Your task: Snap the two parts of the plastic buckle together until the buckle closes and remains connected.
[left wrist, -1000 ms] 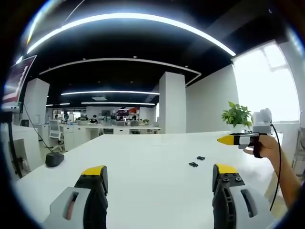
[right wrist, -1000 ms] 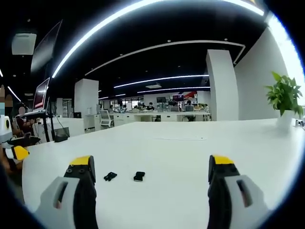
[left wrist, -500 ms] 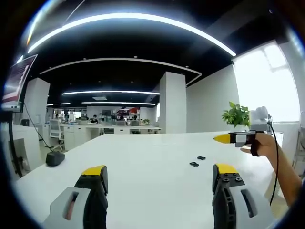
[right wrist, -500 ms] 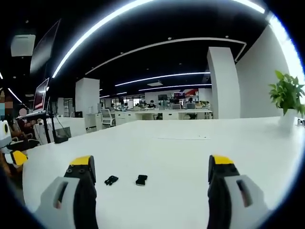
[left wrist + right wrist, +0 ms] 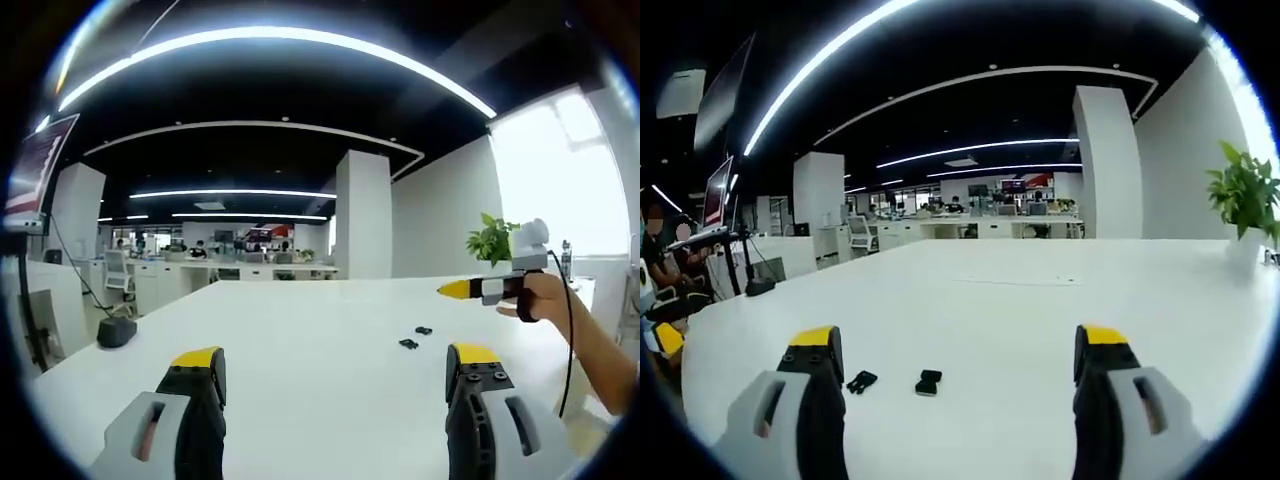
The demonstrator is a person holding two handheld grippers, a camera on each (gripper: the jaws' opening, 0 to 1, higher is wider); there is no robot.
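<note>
Two small black buckle parts lie apart on the white table (image 5: 300, 330). In the left gripper view they are ahead to the right, one part (image 5: 407, 344) nearer and the other part (image 5: 423, 330) just behind it. My left gripper (image 5: 335, 372) is open and holds nothing. The right gripper (image 5: 470, 290), held by a hand (image 5: 540, 300), hovers above and right of the parts. In the right gripper view, one part (image 5: 860, 381) lies by the left jaw, the other part (image 5: 929, 382) between the jaws. My right gripper (image 5: 956, 352) is open with nothing in it.
A black object (image 5: 115, 332) with a cable sits near the table's left edge. A potted plant (image 5: 1245, 190) stands at the far right of the table. Desks, pillars and seated people fill the office behind. A monitor (image 5: 718, 195) stands at the left.
In the left gripper view the right gripper has drifted left and slightly up. The right gripper view has closed in on the buckle parts, which now sit lower between its jaws.
</note>
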